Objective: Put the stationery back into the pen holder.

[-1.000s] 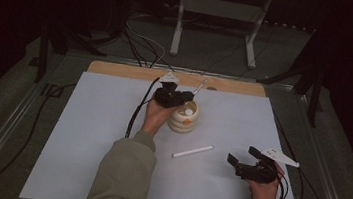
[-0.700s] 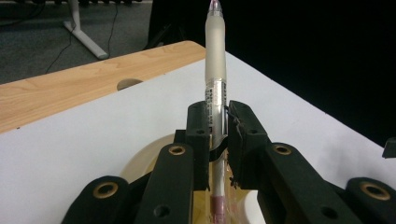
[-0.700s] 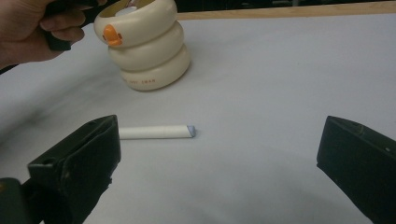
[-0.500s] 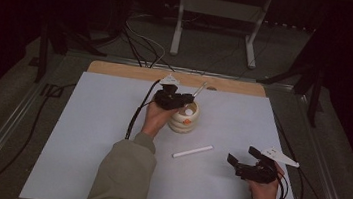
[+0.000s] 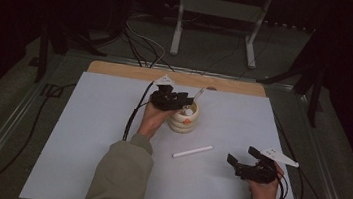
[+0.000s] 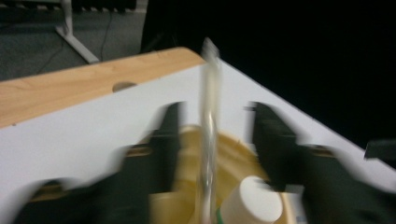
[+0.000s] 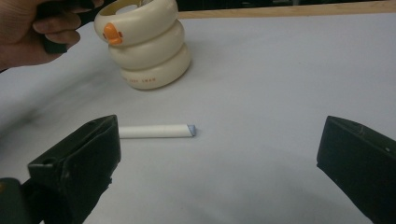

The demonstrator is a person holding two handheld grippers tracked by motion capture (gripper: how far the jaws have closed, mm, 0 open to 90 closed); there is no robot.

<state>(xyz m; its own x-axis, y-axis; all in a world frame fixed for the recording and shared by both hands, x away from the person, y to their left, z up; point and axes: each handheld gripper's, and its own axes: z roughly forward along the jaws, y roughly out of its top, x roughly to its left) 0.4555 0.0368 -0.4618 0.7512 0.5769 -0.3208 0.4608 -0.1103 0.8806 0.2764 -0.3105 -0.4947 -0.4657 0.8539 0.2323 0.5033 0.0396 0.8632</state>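
My left fingers (image 6: 212,140) stand apart over the mouth of the cream holder (image 5: 184,119), one black finger on each side of a thin clear stick (image 6: 208,116) that rises upright between them. They do not touch it, though the left gripper view is blurred. In the high view this sits just above the middle of the frame, with my left hand (image 5: 152,118) against the holder's left side.

The stick looks light, stiff and smooth, probably slippery, so I would pinch it low on its shaft, near the holder's rim, with gentle pressure. Beside it in the holder stands a white round-topped cap or tube end (image 6: 254,205), at the lower right of the left gripper view; I cannot tell what it belongs to.

The holder is built like three stacked rings with an orange button (image 7: 112,31) on its top ring. It looks like rigid plastic, light enough to tip if I pull sideways, which my left hand should prevent.

My right fingers (image 7: 215,158) are spread wide with nothing between them, low over the table (image 5: 85,134) at the lower right of the high view. Ahead of them a white stick (image 7: 155,131) lies flat, well apart from the holder. It looks light and rigid, perhaps chalky and brittle, best taken across its middle.
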